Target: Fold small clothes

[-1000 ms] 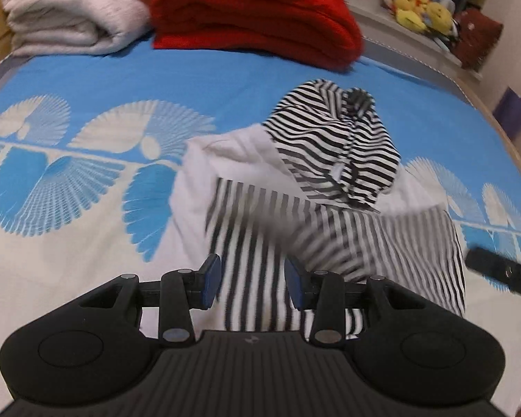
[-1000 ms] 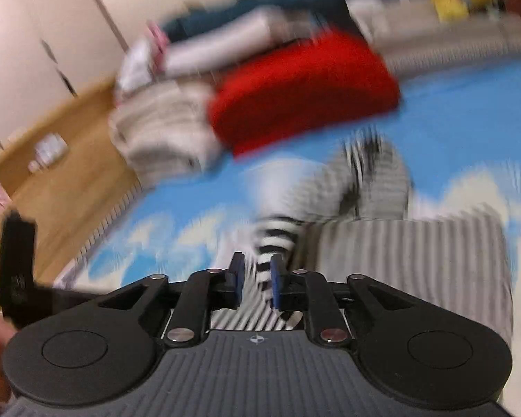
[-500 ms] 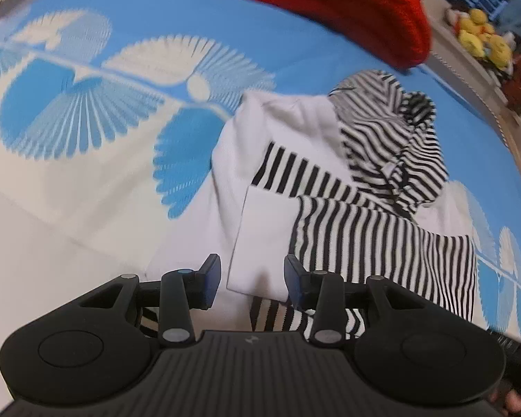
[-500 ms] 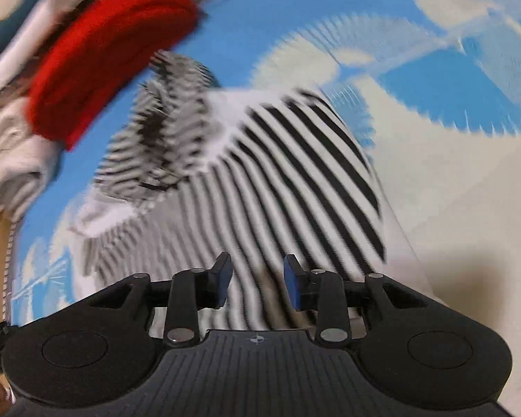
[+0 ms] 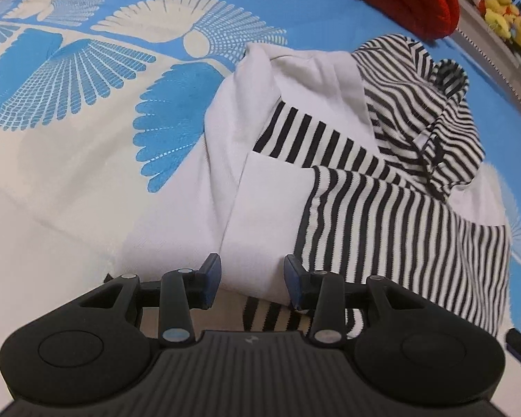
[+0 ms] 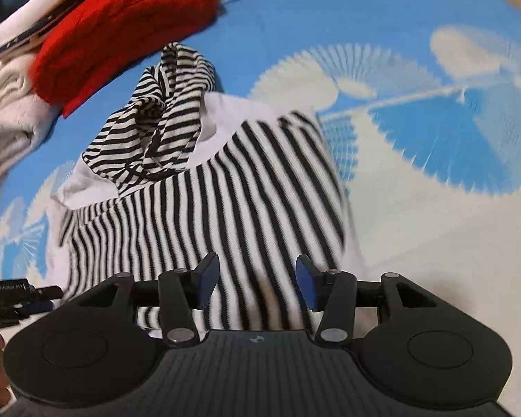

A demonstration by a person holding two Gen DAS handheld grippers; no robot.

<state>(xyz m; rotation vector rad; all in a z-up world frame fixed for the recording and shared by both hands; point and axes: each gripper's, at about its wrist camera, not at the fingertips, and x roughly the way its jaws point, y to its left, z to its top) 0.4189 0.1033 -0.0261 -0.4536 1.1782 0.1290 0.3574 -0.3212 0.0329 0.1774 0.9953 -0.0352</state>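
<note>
A small black-and-white striped hooded top (image 5: 382, 208) lies on the blue and cream bedspread (image 5: 87, 139), hood (image 5: 420, 104) at the far end, a striped part folded across its white body. My left gripper (image 5: 251, 271) hangs open just above the near white edge of the top; the pads do not press on the cloth. In the right wrist view the same top (image 6: 225, 201) lies under my right gripper (image 6: 257, 271), whose jaws are opening over the striped fold with nothing gripped between them.
A folded red blanket (image 6: 121, 24) and a cream knit pile (image 6: 3, 97) lie beyond the hood. Plush toys (image 5: 503, 17) sit on a ledge at the far right. The other gripper (image 6: 14, 295) and a hand show at the left edge.
My right gripper has let go of the striped cloth it pinched and opened, and that cloth now lies across the body. My left gripper has sunk toward the near hem.
</note>
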